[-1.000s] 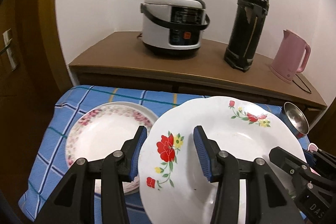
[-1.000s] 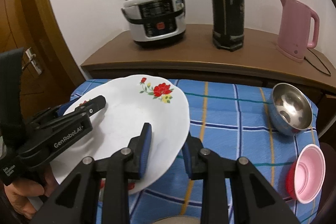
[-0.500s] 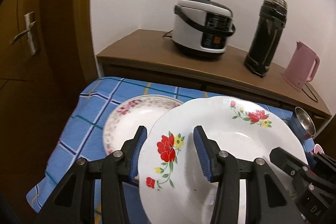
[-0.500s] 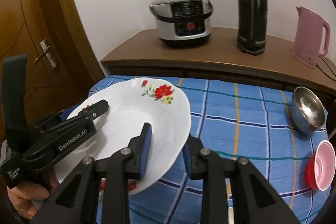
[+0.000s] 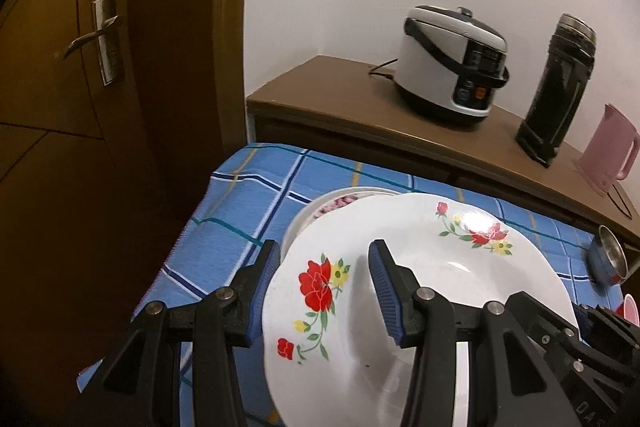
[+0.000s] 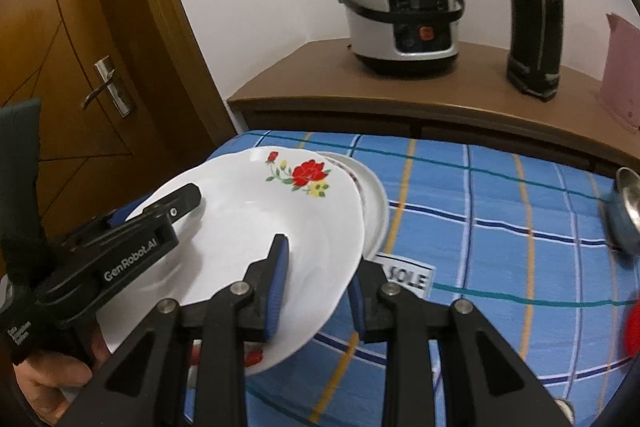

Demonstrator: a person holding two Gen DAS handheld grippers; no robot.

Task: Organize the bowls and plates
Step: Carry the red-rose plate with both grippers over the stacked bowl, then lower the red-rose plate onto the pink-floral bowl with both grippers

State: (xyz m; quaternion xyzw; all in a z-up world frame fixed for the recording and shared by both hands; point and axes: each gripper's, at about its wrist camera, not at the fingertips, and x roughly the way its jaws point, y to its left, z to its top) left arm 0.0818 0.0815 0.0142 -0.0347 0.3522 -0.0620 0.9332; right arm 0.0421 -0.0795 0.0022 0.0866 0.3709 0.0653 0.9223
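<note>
I hold the white plate with red flowers [image 5: 420,279] from both sides, clear of the desk [image 6: 480,211] with its blue checked cloth. My left gripper [image 5: 324,291] has its blue-padded fingers [image 5: 386,283] astride the plate's near left edge, one finger above the rim and one beneath it, pinching the plate. My right gripper [image 6: 318,291] does the same on the opposite edge, its fingers [image 6: 279,279] drawn close and clamped on the rim, one above and one below. In the right view my left hand [image 6: 52,371] shows below its gripper.

The plate hangs tilted over a second plate with a pink-flowered rim [image 5: 340,203], which lies on the desk under the held plate's far edge and is mostly covered by it. A white printed label [image 6: 404,277] lies on the cloth just beside that lower plate. A steel bowl [image 6: 628,205] sits well apart from the held plate, at the far right edge of the desk.

Behind the desk stands a brown sideboard [image 6: 328,79] carrying a rice cooker [image 6: 402,15], a tall black flask [image 6: 534,3] and a pink kettle [image 5: 608,151]. A wooden door with a metal handle [image 5: 96,39] is left of the desk.
</note>
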